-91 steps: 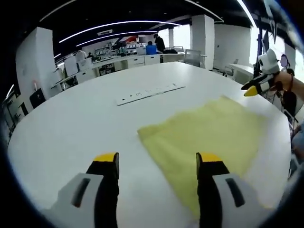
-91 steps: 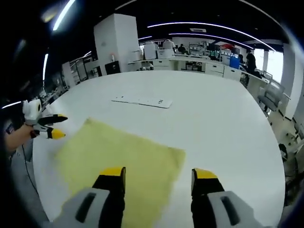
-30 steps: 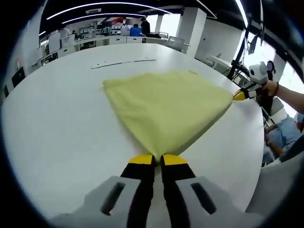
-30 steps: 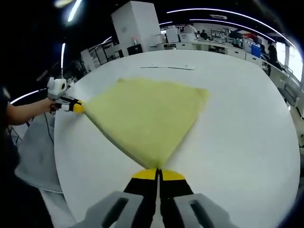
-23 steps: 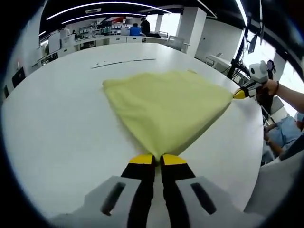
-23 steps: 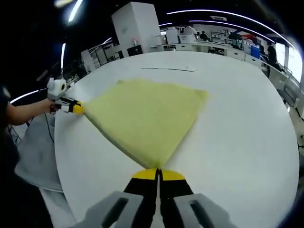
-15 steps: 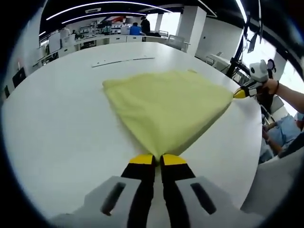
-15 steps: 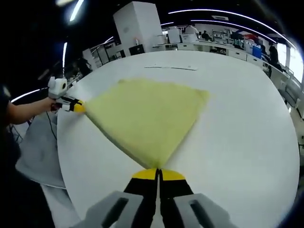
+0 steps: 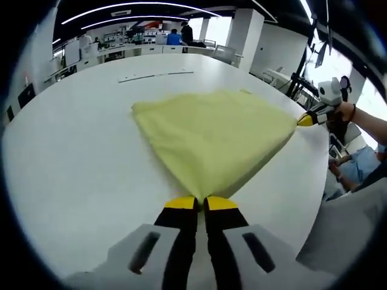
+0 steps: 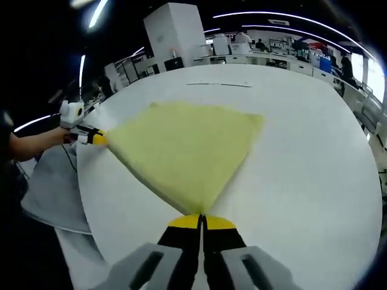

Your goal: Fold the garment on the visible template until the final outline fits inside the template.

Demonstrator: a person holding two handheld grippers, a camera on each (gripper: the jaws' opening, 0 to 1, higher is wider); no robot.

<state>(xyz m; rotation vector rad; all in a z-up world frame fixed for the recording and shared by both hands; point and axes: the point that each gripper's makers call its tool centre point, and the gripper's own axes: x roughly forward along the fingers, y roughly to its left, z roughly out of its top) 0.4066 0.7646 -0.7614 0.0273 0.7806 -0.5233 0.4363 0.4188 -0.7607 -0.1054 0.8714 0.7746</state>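
At the near edge of the white tabletop (image 9: 72, 157), the left gripper (image 9: 201, 202) is seen clamped tight on one corner of the yellow garment (image 9: 211, 133), its yellow-tipped jaws pressed together with cloth pinched between them. The right gripper (image 10: 201, 221) is closed in the same way on the neighbouring near corner; in the left gripper view it is also seen at the right, gripping the cloth's tip (image 9: 304, 119). The near hem is thus stretched taut between the two grippers, presumably so that it can be lifted evenly and carried over for a fold.

The garment is spread flat on the tabletop, widening away from each held corner toward the middle of the surface. No template outline can be made out under or around it. Beyond the garment's far edge, well apart from it, a long white strip (image 10: 219, 84) lies near the far edge of the tabletop. Office desks and people are seen in the background.
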